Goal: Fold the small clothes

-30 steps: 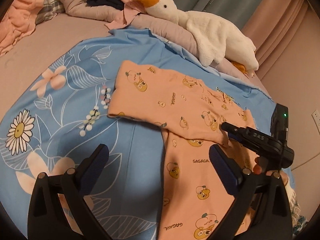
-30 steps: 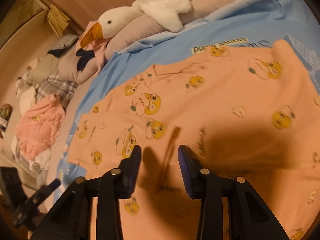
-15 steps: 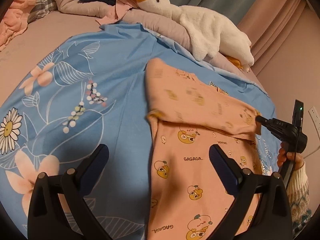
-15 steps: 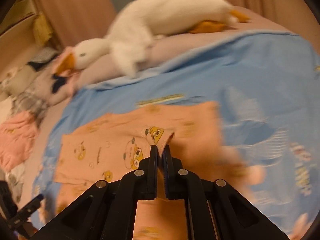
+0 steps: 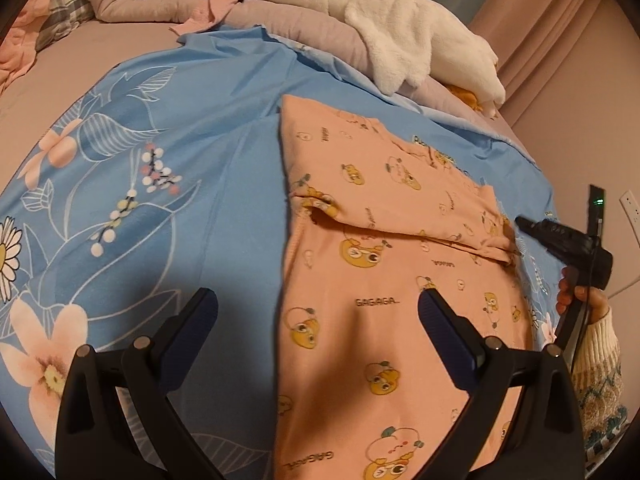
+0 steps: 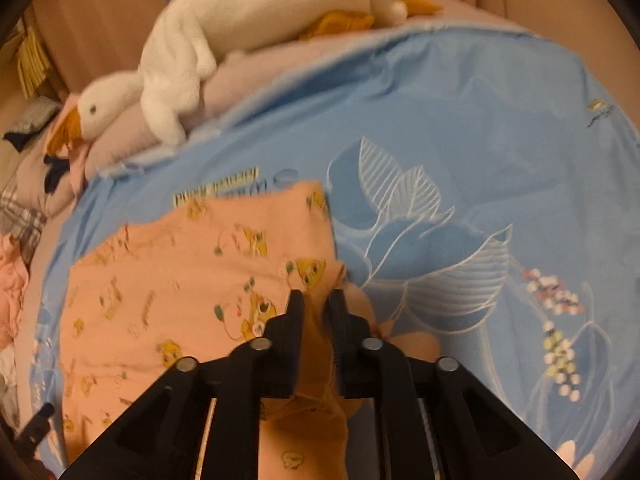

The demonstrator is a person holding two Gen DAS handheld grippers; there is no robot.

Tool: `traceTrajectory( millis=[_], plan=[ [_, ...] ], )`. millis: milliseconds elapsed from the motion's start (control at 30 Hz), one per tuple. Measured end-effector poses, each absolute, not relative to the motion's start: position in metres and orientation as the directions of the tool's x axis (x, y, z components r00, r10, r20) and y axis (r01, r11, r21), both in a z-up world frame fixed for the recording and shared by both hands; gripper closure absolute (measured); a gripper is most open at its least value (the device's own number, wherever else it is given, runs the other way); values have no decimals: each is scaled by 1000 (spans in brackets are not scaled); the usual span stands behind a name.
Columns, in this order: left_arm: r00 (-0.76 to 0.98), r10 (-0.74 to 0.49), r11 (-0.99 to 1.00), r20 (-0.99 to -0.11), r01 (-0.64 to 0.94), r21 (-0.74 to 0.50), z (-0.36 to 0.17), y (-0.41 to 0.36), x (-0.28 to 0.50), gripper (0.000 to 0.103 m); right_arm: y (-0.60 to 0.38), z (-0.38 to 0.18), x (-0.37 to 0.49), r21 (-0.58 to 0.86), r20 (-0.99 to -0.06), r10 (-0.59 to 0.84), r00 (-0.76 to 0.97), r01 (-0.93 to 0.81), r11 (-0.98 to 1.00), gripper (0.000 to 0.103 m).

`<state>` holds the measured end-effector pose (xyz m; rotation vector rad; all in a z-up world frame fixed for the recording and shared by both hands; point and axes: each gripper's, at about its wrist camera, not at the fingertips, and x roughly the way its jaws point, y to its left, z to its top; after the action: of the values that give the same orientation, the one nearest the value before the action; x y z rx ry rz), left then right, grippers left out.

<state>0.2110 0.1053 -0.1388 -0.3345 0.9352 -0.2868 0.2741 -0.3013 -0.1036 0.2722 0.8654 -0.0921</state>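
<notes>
A peach child's top with yellow cartoon prints [image 5: 400, 280] lies flat on the blue floral sheet [image 5: 140, 200]. One sleeve is folded across its chest toward the right edge. My right gripper [image 5: 520, 222] grips that sleeve's cuff at the garment's right side. In the right wrist view the cuff fabric fills the narrow gap between the jaws of the right gripper [image 6: 317, 296], which are just starting to open. My left gripper [image 5: 316, 300] hangs open above the top's lower left edge, with nothing between its fingers.
A white plush goose [image 5: 380, 20] lies on a mauve pillow [image 5: 304, 28] at the far side. Loose clothes [image 5: 16, 40] pile at the far left. A hand in a knit sleeve [image 5: 580, 300] holds the right gripper. A wall socket [image 5: 630, 204] is at the right.
The right gripper shut on the sleeve cuff and carried it rightward across the top, so the sleeve now lies folded over the chest. The left gripper stayed open.
</notes>
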Motion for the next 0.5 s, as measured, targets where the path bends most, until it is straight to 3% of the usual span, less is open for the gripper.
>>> traceTrajectory(
  millis=[67, 167, 267, 500],
  plan=[
    [565, -393, 908, -726, 115, -402, -137, 100, 211, 2, -292, -96, 265, 207, -722, 63, 689, 128, 970, 90],
    [560, -410, 905, -720, 154, -396, -136, 87, 210, 3, -271, -114, 262, 133, -763, 62, 643, 62, 989, 90],
    [542, -416, 907, -730, 182, -380, -138, 75, 210, 3, -268, -145, 268, 110, -815, 44, 578, 80, 991, 90],
    [524, -410, 912, -747, 205, -356, -137, 74, 201, 3, -260, -131, 258, 110, -791, 47, 610, 66, 992, 90]
  ],
)
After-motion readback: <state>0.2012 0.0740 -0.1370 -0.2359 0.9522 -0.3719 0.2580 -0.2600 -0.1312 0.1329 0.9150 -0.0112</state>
